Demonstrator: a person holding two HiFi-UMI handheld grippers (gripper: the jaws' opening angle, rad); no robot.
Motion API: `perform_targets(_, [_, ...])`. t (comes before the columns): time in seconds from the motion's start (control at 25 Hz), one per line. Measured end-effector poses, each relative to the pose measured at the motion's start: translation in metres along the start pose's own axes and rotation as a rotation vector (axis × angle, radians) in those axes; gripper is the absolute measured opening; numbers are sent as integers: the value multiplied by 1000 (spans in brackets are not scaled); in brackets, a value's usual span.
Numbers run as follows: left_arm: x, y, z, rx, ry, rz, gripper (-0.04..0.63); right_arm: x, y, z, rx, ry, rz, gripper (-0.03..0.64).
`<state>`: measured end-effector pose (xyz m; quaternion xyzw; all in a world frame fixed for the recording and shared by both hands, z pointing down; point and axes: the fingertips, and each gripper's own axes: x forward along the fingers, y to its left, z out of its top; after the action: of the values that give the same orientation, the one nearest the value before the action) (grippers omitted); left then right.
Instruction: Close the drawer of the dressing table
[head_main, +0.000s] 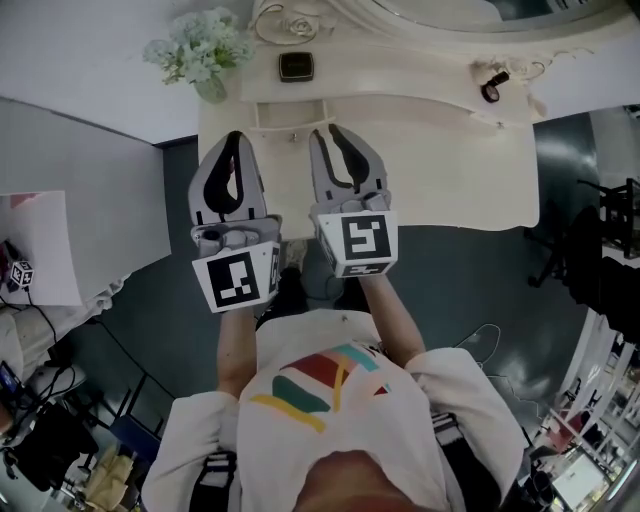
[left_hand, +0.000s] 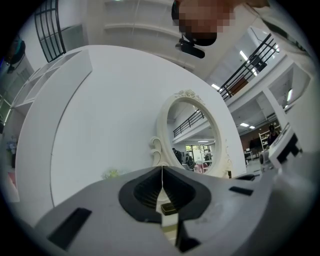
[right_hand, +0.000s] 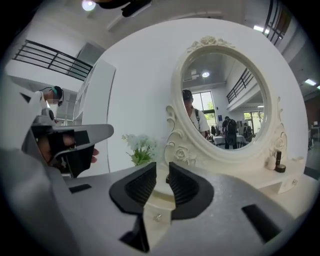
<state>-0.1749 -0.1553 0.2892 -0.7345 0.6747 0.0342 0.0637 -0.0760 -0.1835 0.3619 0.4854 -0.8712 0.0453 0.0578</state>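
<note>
Counter (head_main: 450, 160): cream dressing table, seen steeply from above; broad near part bare, likely kept free as working room.
Mirror (right_hand: 227, 95): oval, carved frame, upright along the far edge; mostly cut off at the top of the head view.
Drawer (head_main: 290, 113): small, below the mirror's base toward the far left corner; standing out from its slot with the tray showing from above, so not yet closed; how far out hard to judge.
Left gripper (head_main: 234, 140): jaws pressed together along one seam, holding nothing; aimed at the drawer front from the near side, probably to serve as a blunt pusher.
Right gripper (head_main: 328, 132): jaws a little apart, nothing clamped between them; just beside the left one and lined up on the same front, probably to share the push; contact with the front not to be told from any view.
Flowers (head_main: 200, 50): pale bunch at the far left corner, off the drawer's path.
Dark box (head_main: 296, 66): small and square, on the ledge above the drawer at the mirror's foot; purpose unclear.
Bottle (head_main: 493, 85): small, dark, toward the far right edge; too small to make out further.
Knob (right_hand: 158, 217): tiny stud on the drawer front, seen through the gap of the right jaws, beyond them and seemingly untouched.
</note>
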Motion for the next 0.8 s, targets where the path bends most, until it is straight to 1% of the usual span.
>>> perform_targets(0.12, [-1, 6, -27, 2, 52, -11, 8, 15, 5, -25, 25, 28, -23, 48])
perform_targets(0.28, [8, 17, -48, -27, 46, 15, 8, 34, 11, -65, 53, 79, -50, 62])
perform_targets(0.56, [14, 29, -105, -33, 107, 13, 8, 55, 13, -132, 81, 181, -96, 88])
perform_targets(0.8, [13, 45, -132, -54, 145, 22, 8, 65, 18, -167, 99, 252, -130, 97])
